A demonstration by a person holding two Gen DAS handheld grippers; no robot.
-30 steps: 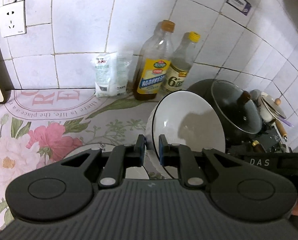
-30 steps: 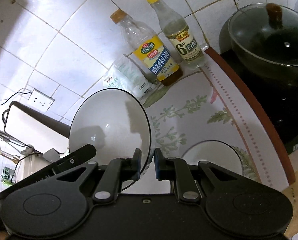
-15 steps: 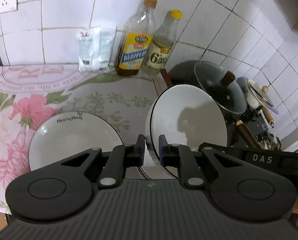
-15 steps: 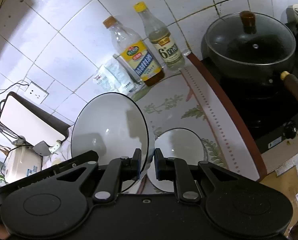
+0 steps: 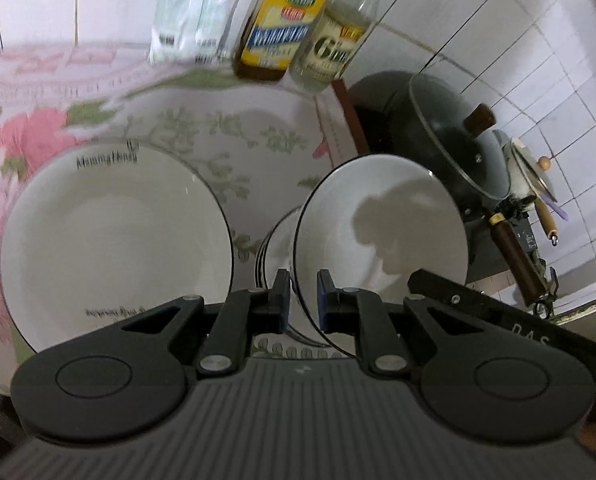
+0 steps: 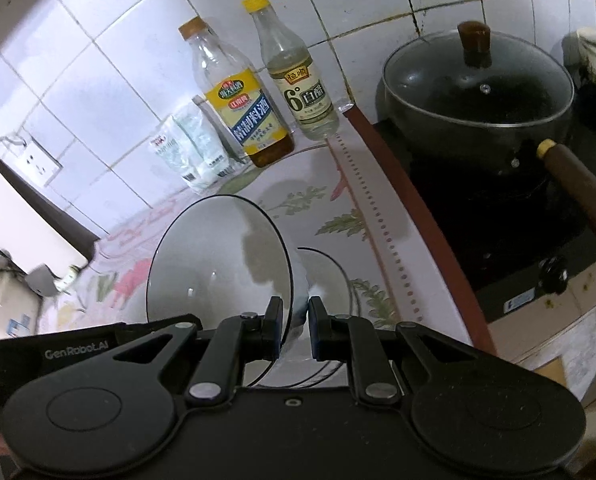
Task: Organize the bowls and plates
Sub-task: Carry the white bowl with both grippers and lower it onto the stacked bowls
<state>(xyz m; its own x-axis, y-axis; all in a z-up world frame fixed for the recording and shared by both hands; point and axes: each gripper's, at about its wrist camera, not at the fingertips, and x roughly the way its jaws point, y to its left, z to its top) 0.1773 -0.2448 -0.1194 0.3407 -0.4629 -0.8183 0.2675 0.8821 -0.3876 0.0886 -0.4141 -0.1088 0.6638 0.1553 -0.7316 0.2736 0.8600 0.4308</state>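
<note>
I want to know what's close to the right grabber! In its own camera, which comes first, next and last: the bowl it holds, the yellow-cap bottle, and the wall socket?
1. The bowl: clamped in the right gripper, just left of centre.
2. The yellow-cap bottle: at the back of the counter, against the tiles.
3. The wall socket: far left, up on the wall.

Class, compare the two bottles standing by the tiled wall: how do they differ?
The brown-capped clear bottle with the yellow label holds a little dark liquid at its base; the yellow-capped clear bottle with the pale "6°" label holds pale liquid. Both stand upright, side by side.
</note>
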